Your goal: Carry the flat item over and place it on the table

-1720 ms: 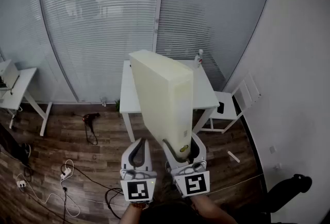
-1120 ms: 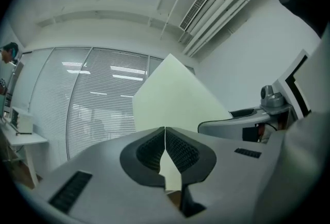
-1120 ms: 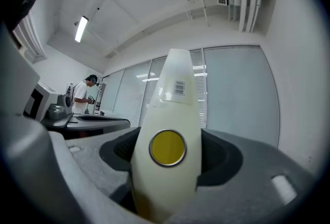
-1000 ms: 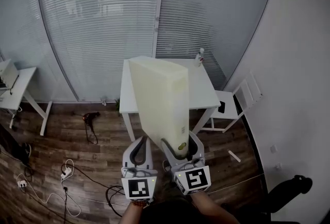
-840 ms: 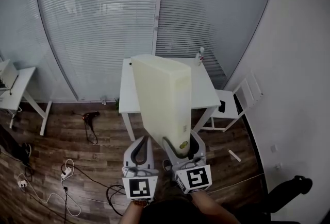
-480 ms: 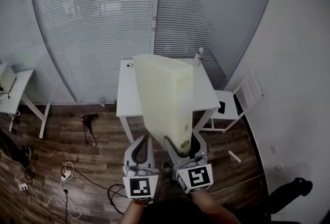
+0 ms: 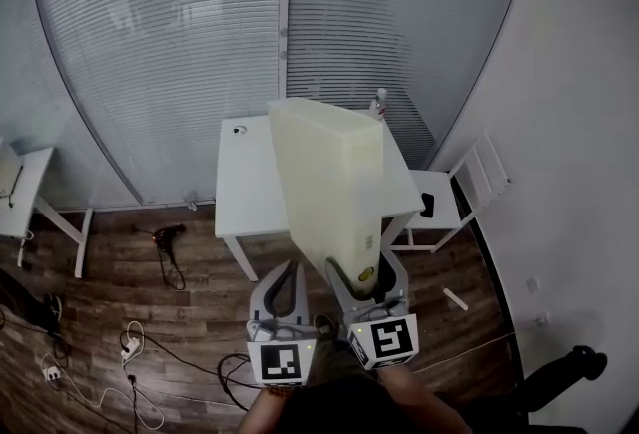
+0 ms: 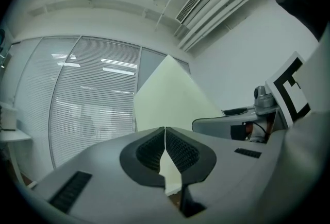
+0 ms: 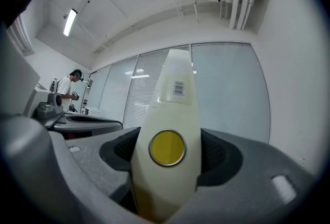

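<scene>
A large, flat, pale cream board (image 7: pixel 324 183) stands on edge, tilted up and away from me. My right gripper (image 7: pixel 365 274) is shut on its lower edge, where a yellow round sticker (image 9: pixel 167 148) and a barcode label (image 9: pixel 178 88) show. My left gripper (image 7: pixel 285 284) hangs just left of the board, shut with nothing between its pads (image 8: pixel 164 152); the board (image 8: pixel 170 102) rises beyond it. The white table (image 7: pixel 240 183) stands ahead, partly hidden behind the board.
A white chair (image 7: pixel 444 198) sits right of the table by the wall. A small bottle (image 7: pixel 377 102) stands on the table's far right corner. Cables and a power strip (image 7: pixel 130 347) lie on the wood floor at left. Another person (image 9: pixel 68 89) stands far off.
The table has come nearer and shifted left in view as I walked toward it. The board stays in my right gripper, both grippers now a little higher and further right.
</scene>
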Demonstrator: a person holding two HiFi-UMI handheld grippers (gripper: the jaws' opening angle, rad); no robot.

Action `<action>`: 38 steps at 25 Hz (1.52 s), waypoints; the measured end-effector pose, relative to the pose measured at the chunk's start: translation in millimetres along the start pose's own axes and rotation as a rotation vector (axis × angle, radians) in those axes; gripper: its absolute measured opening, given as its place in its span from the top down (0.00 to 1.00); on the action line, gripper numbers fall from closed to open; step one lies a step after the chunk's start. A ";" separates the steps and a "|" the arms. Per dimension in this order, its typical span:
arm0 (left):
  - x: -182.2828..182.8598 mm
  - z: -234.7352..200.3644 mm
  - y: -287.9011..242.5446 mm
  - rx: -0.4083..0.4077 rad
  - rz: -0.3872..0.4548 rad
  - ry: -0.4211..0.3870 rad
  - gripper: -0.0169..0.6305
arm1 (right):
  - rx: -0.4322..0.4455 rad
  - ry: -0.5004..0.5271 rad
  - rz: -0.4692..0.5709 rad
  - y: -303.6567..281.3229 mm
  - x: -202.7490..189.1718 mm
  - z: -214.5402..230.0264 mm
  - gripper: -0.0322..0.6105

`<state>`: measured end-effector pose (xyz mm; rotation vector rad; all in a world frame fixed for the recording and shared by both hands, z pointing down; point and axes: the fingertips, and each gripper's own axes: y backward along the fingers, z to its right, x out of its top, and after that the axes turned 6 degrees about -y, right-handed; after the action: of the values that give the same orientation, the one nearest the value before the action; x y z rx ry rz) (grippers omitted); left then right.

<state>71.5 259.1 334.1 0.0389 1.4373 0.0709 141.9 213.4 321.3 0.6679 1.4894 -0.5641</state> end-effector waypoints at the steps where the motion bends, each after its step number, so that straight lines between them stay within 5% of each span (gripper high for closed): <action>1: -1.7 1.6 -5.9 -0.003 -0.003 0.003 0.97 | -0.003 -0.002 -0.002 -3.8 -1.8 5.6 0.47; 23: -51.1 20.7 -148.6 -0.024 -0.144 -0.028 0.97 | -0.004 -0.074 -0.064 -103.5 -53.3 129.8 0.47; 31: -68.1 21.5 -207.3 0.021 -0.180 -0.016 0.97 | 0.044 -0.058 -0.103 -140.9 -80.0 176.9 0.47; 38: -80.9 23.0 -239.3 0.093 -0.226 -0.002 0.97 | 0.111 -0.149 -0.140 -170.2 -117.0 205.5 0.48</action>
<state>89.7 15.0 400.5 -0.0477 1.4341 -0.1814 164.5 -59.2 421.7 0.5966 1.3792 -0.7925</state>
